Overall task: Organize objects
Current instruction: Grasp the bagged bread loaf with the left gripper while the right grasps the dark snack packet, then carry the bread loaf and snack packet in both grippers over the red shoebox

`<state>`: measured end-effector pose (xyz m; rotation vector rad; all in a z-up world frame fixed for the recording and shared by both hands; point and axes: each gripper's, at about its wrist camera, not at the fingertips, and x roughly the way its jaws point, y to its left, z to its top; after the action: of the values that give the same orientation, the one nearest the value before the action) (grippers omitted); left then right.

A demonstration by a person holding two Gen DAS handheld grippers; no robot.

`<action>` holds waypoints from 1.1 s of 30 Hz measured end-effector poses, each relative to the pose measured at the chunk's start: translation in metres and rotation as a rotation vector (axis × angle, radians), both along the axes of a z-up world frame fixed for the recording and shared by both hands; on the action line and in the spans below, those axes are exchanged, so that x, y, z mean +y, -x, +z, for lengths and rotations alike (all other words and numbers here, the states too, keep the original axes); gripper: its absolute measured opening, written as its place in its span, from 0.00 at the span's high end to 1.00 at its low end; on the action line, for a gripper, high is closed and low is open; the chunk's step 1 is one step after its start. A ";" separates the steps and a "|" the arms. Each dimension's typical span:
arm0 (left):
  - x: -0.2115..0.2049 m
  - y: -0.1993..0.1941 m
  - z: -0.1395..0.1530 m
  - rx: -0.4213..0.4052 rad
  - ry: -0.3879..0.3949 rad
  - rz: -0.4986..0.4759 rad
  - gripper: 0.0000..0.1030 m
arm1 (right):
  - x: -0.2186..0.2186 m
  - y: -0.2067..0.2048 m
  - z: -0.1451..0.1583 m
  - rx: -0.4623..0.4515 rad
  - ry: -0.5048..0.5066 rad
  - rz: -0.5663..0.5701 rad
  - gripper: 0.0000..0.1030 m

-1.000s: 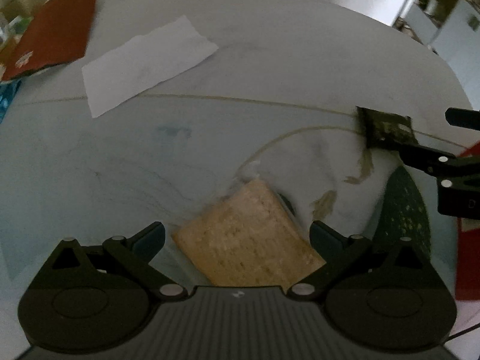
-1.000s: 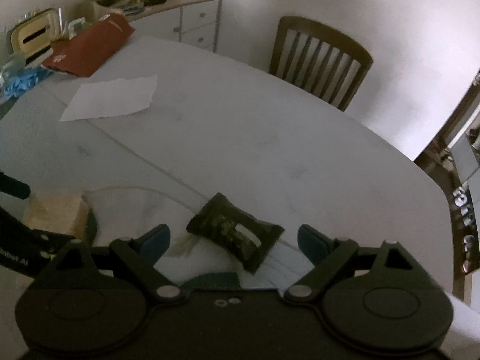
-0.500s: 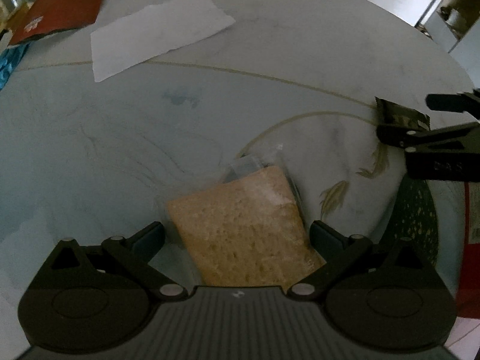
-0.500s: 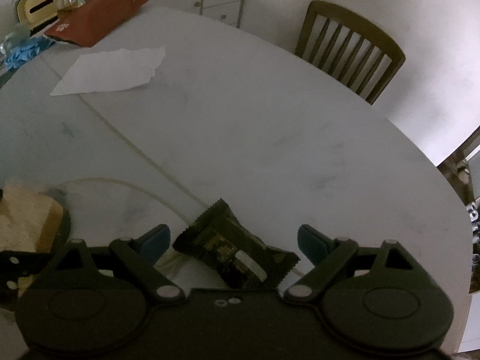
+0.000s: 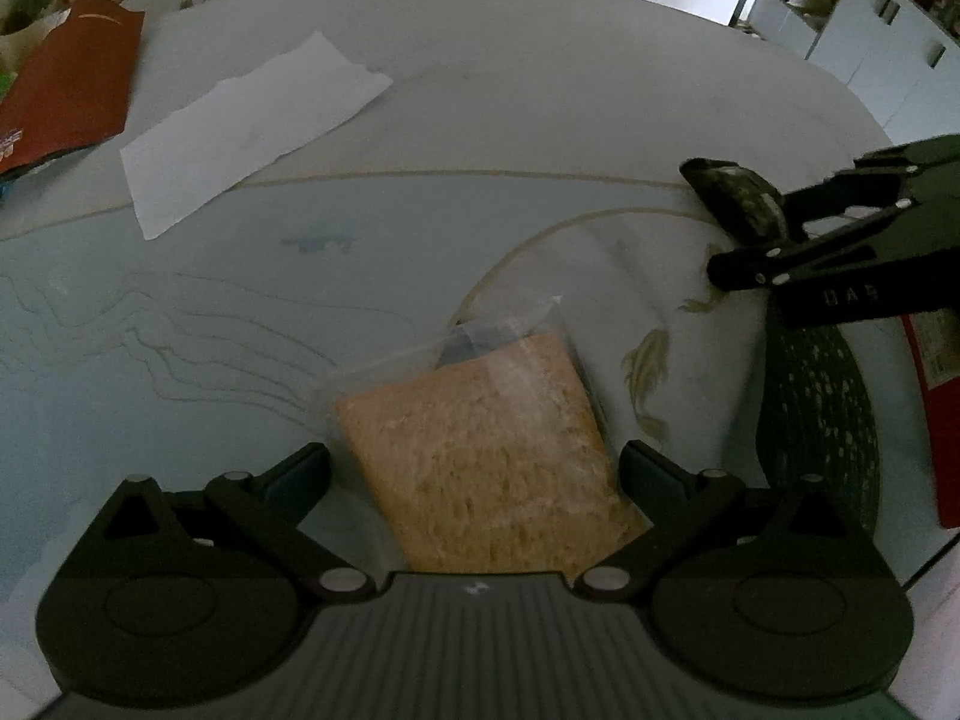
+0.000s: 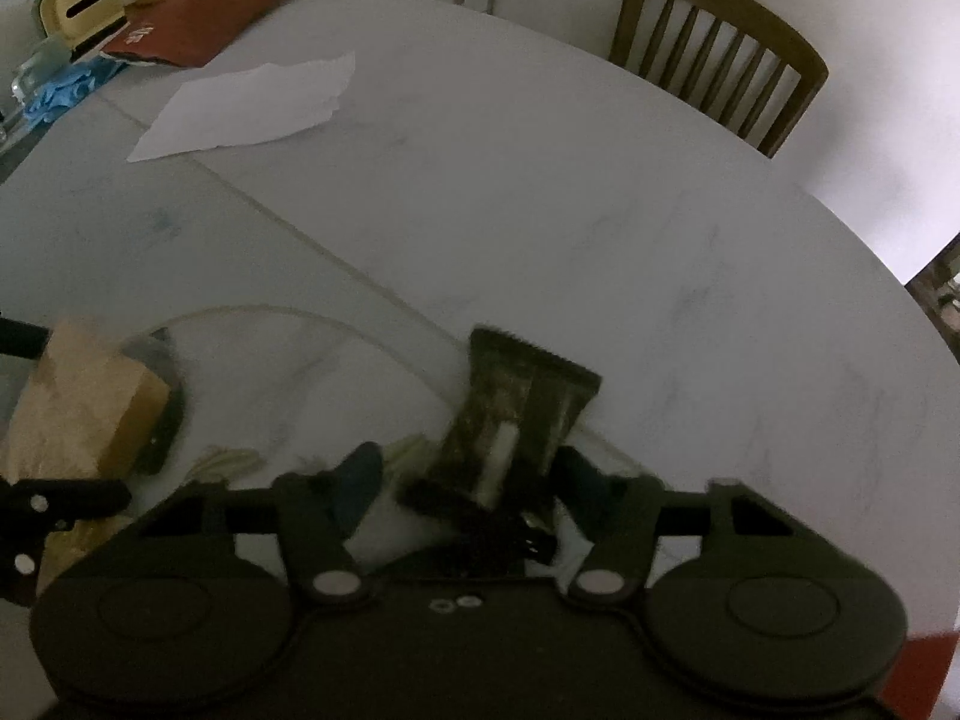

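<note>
Step in hand, as judged: both claws are positioned on packets for sorting; neither packet has reached a destination yet.

Left wrist view, left to right. A red pouch [image 5: 66,84] lies at the upper left, with a white paper sheet [image 5: 246,126] beside it on the table [image 5: 540,78]. At lower centre the left claw [image 5: 474,474] stands wide open, released. A bagged bread slice [image 5: 492,462] lies between its fingers; a gap shows beside the left finger, and contact on the right side cannot be confirmed. At the right edge the right claw appears side-on, with a dark snack packet [image 5: 735,195] at its fingertips.

Right wrist view, left to right. The bread slice sits at the left edge. At lower centre the right claw [image 6: 465,477] is partly closed around the dark snack packet, which stands on end. The right finger appears to touch it; a gap shows on the left. A firm grasp cannot be confirmed because of blur.

Next move, as judged: close each claw squarely on its packet, gently, since the bread crushes easily, before lifting.
</note>
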<state>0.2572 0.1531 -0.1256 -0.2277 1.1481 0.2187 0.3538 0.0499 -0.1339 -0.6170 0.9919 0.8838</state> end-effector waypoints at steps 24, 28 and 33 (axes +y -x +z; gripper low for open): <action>0.002 0.036 0.014 -0.069 0.118 0.002 0.22 | -0.073 0.099 0.044 0.003 -0.087 -0.207 0.56; -0.005 0.045 0.020 -0.080 0.133 -0.017 0.22 | -0.092 0.115 0.057 0.007 -0.111 -0.258 0.56; -0.020 0.054 0.034 -0.105 0.158 -0.061 0.22 | -0.116 0.134 0.076 -0.012 -0.145 -0.314 0.56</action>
<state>0.2032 0.1329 -0.0920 -0.3392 1.0669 0.0609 0.2197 -0.0665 -0.0581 -0.3313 0.9726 0.6648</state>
